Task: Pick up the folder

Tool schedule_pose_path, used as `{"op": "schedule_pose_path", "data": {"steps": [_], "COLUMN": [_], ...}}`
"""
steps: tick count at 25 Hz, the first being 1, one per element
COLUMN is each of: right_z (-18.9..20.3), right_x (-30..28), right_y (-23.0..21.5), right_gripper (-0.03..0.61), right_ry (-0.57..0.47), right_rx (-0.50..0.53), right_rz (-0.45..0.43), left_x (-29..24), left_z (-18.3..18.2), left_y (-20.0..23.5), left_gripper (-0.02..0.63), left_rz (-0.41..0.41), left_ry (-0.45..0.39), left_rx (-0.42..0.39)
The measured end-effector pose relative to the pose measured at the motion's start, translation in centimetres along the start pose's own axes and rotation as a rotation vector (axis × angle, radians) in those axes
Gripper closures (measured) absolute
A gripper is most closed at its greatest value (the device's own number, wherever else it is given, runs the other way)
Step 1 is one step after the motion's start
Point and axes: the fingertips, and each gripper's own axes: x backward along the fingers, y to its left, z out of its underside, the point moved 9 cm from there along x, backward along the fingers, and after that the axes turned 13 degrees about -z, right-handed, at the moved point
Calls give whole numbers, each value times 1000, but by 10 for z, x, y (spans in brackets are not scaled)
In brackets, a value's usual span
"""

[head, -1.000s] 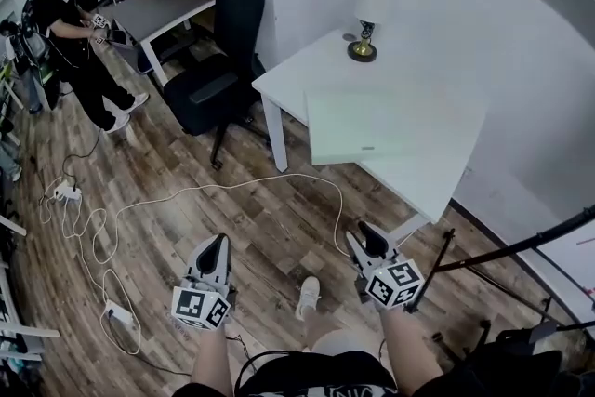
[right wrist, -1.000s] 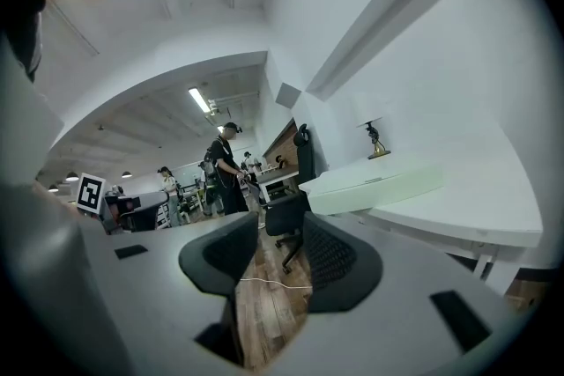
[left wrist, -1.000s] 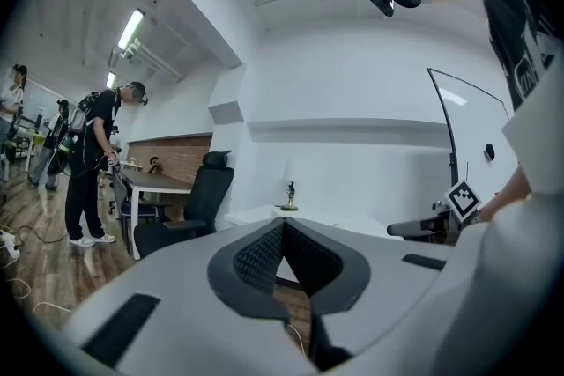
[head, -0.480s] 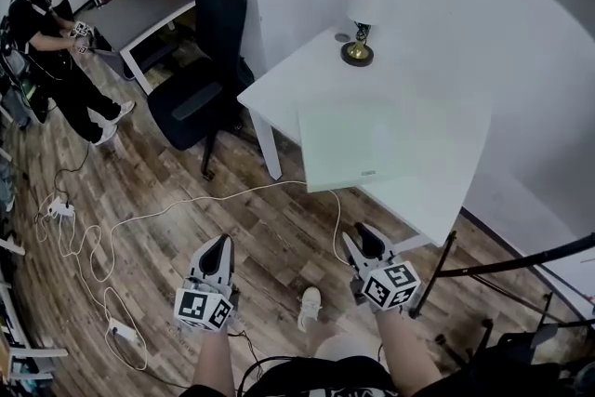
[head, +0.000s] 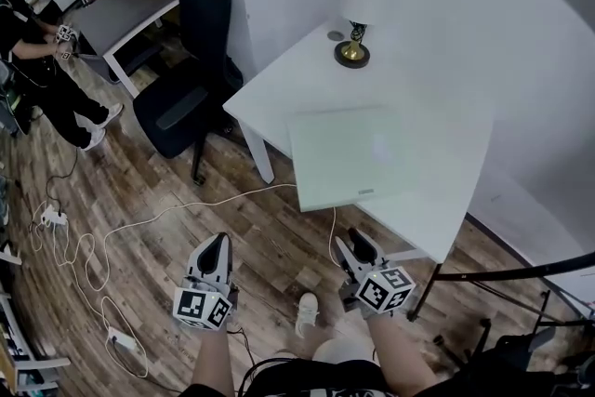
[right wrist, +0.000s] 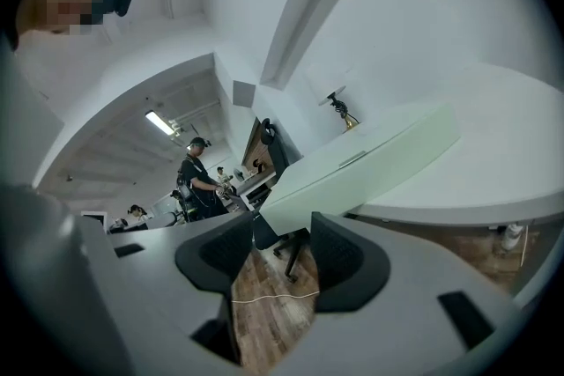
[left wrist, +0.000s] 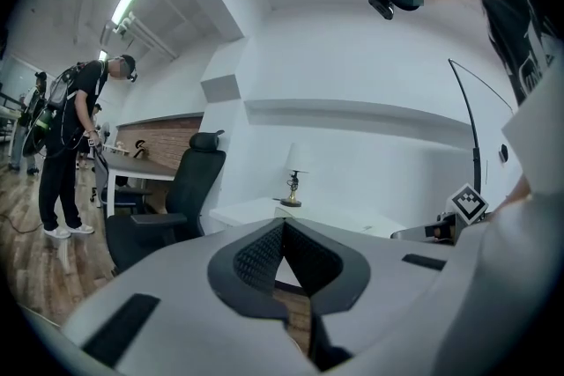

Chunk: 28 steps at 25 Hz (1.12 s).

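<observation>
At far left of the head view a person in black (head: 37,42) stands on the wood floor (head: 139,191), and a black office chair (head: 191,60) sits just beside the white surface (head: 288,84). Lower down, the left gripper (head: 219,244) points ahead over the floor, well short of the surface. Only its own view settles its state: the fingers (left wrist: 256,255) meet tip to tip with nothing between them. A white cable (head: 186,205) trails across the boards ahead of both grippers.

The right gripper (head: 351,244) sits near the surface's front corner. Its view shows its fingers (right wrist: 348,255) apart, having just been opening, with only floor and cable in the gap.

From above, the pale green folder (head: 372,153) lies flat on the surface, its near corner jutting past the edge. From low down, the right gripper view shows that overhang, with the folder ahead of the fingers and clear of them. A table lamp (head: 356,14) stands behind the folder, by the wall
</observation>
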Motion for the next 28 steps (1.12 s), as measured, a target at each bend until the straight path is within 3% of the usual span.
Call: {"op": "schedule_pose_path", "data": {"steps": [5,12,22,28], "right_z": [8,15,16,8], "right_x": [-15,-36,-70,-92], "right_y": [-14,-25,-40,-41], "right_gripper": [356,311,250,232], "right_ry": [-22,-107,-208,-292], "right_rx": [-98,-312,-465,-512], "right_rz": [5,-19,15,-102], "left_x": [-25,-51,-102,-124], "left_z": [7,15,19,33], "left_y": [-1,3,13,15], "left_gripper": [601,601,601,601], "left_rz": [16,33,95,130], "left_ry": [22,52,62,88], "left_rx": [3,6,7,-8]}}
